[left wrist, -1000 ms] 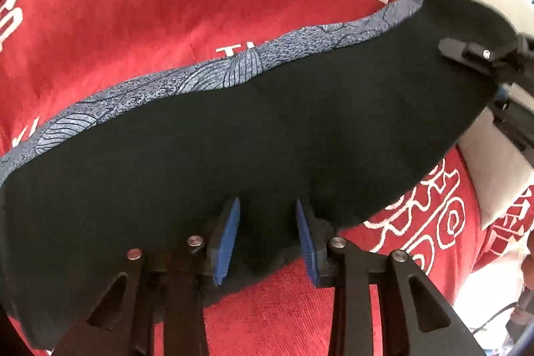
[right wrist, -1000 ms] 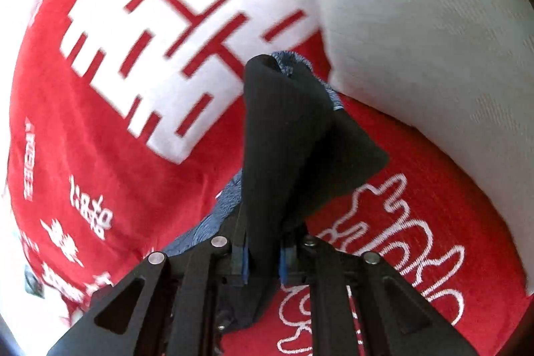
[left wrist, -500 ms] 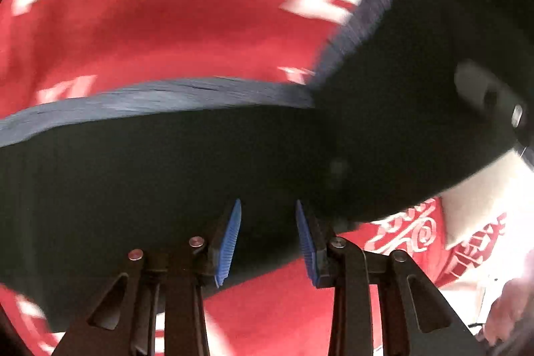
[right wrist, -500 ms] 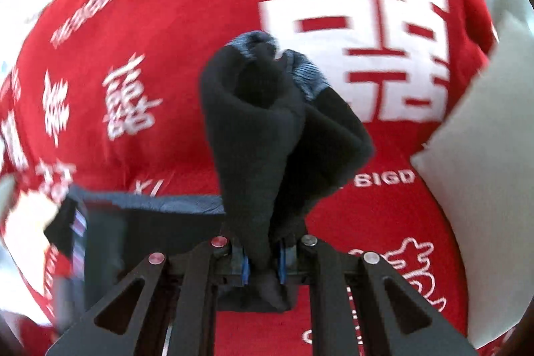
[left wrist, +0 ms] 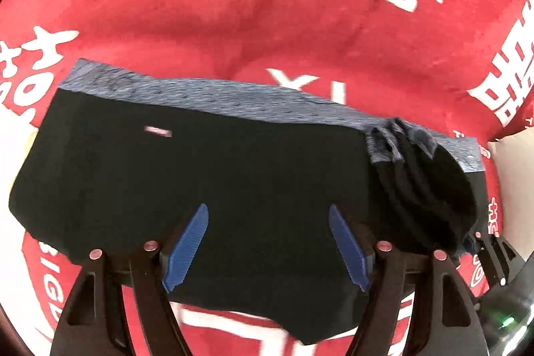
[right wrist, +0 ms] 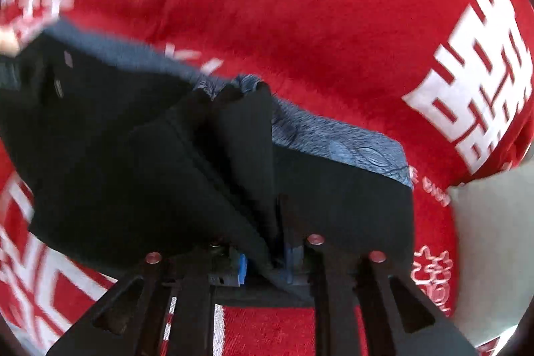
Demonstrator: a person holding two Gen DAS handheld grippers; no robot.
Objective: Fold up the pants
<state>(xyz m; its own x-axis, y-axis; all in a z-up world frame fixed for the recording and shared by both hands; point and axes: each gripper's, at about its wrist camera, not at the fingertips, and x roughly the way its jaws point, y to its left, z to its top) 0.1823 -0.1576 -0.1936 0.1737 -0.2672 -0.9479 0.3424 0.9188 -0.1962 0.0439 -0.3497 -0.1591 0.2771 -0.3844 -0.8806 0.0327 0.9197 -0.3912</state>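
Observation:
The black pants (left wrist: 233, 172) with a blue-grey patterned waistband (left wrist: 253, 99) lie spread on the red blanket. My left gripper (left wrist: 268, 216) hovers over their near edge. Its jaws are opening wide, with nothing pinched between the blue pads (left wrist: 187, 246). At the right end, a bunched ridge of the pants (right wrist: 247, 155) rises into my right gripper (right wrist: 267, 261). Those jaws are opening too. The cloth still sits between them, but the left pad (right wrist: 242, 266) shows bare. The right gripper (left wrist: 490, 249) also appears in the left wrist view, at the bunch's end.
A red blanket (left wrist: 233, 5) with white characters covers the whole surface under the pants. A white pillow (right wrist: 484, 239) lies to the right, beside the pants' end; the white pillow (left wrist: 514, 162) also shows in the left wrist view. A dark device with a green light (left wrist: 507, 321) sits at the lower right.
Both grippers swept sideways across the blanket with the pants, which hung up before and now lie flat. The left jaws spread wide and let go. The right jaws widened around the bunch.

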